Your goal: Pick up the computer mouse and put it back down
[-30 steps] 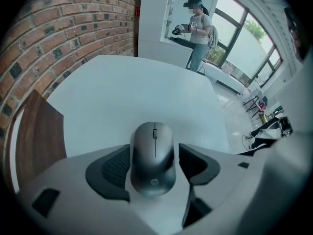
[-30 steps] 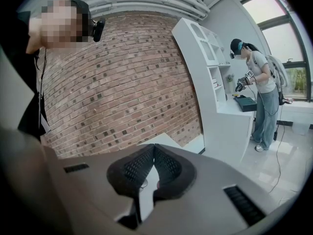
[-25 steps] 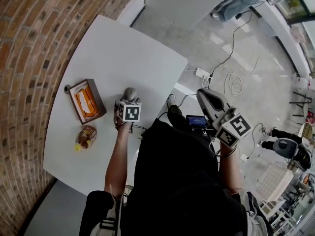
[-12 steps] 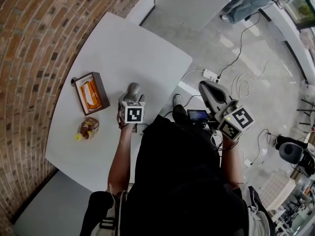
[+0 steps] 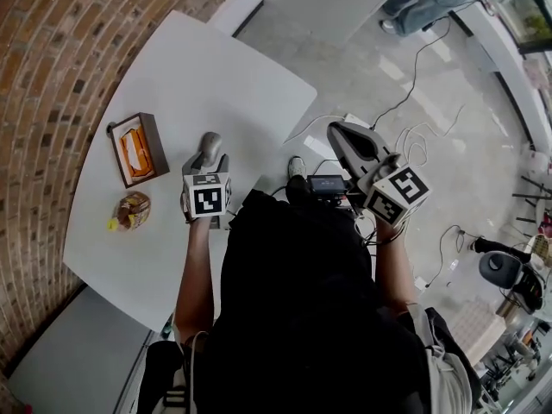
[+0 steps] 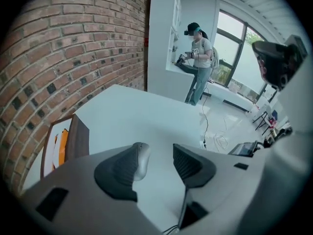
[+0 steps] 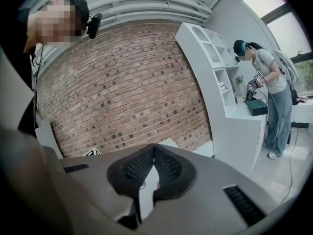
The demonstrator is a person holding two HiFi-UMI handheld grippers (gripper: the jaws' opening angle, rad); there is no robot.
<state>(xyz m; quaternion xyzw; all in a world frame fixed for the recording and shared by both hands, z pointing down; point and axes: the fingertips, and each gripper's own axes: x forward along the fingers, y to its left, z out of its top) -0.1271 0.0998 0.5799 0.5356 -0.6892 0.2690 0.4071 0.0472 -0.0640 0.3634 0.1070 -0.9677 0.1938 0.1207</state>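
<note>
The grey computer mouse (image 5: 208, 143) lies on the white table (image 5: 216, 67) near its right edge. My left gripper (image 5: 211, 165) hangs just above and behind it, tilted down. In the left gripper view the mouse (image 6: 142, 159) peeks out from behind the left pad (image 6: 117, 173), and bare table fills the gap up to the other pad. These jaws have just been closing, with nothing gripped between them. My right gripper (image 5: 338, 136) is off the table over the floor, pads (image 7: 168, 166) pressed together, nothing in them.
A brown box with orange contents (image 5: 134, 149) and a small brown item (image 5: 131, 210) sit on the table's left. A brick wall (image 5: 52, 76) curves behind it. Cables (image 5: 414, 136) and a small screen (image 5: 326, 184) lie on the floor. A person (image 6: 198, 58) stands at a far white counter.
My left gripper has lifted up and back from the mouse, which stays on the table. The right gripper has drifted slightly left. The head view has shifted.
</note>
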